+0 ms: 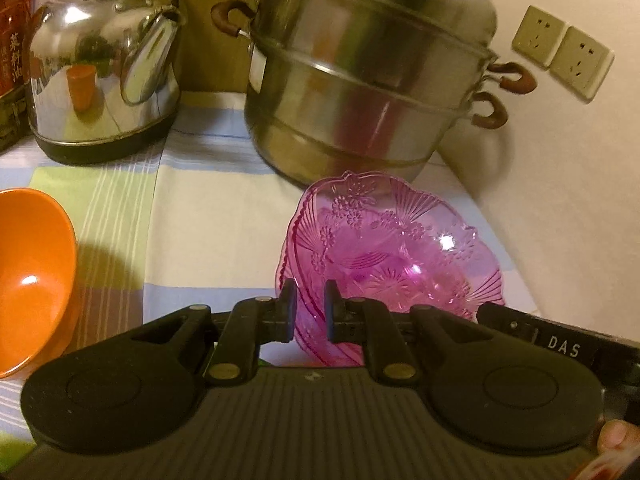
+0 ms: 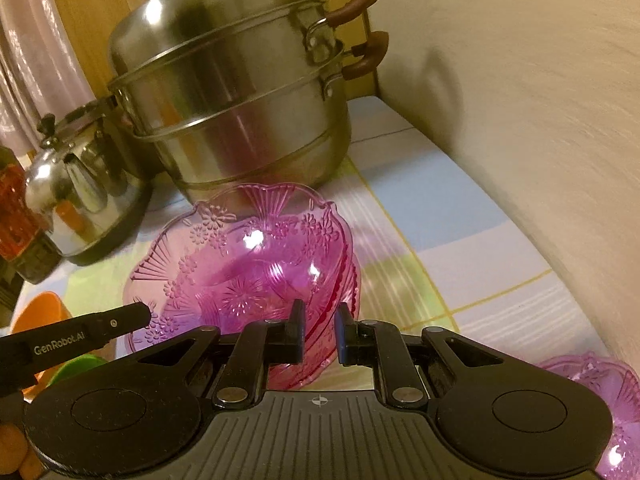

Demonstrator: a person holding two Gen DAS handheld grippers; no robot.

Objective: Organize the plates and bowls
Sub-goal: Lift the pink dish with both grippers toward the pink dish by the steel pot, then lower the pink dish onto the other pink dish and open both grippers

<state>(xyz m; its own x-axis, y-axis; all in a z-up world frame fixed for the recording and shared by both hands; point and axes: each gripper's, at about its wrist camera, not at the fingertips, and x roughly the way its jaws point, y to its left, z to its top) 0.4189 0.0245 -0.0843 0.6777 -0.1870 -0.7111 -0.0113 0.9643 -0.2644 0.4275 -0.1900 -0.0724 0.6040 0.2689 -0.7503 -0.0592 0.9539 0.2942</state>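
The near rim of a pink glass bowl [image 1: 396,248] is pinched by the left gripper [image 1: 310,312] on one side and by the right gripper [image 2: 320,330] on the other. The bowl is tilted on the checked tablecloth [image 1: 208,216], in front of a steel steamer pot [image 1: 368,76]. An orange bowl [image 1: 28,276] lies at left, and another pink bowl [image 2: 616,408] is seen at near right.

Steamer pot [image 1: 360,80] and kettle [image 1: 104,72] block the back; cloth [image 1: 208,220] between bowls lies open.
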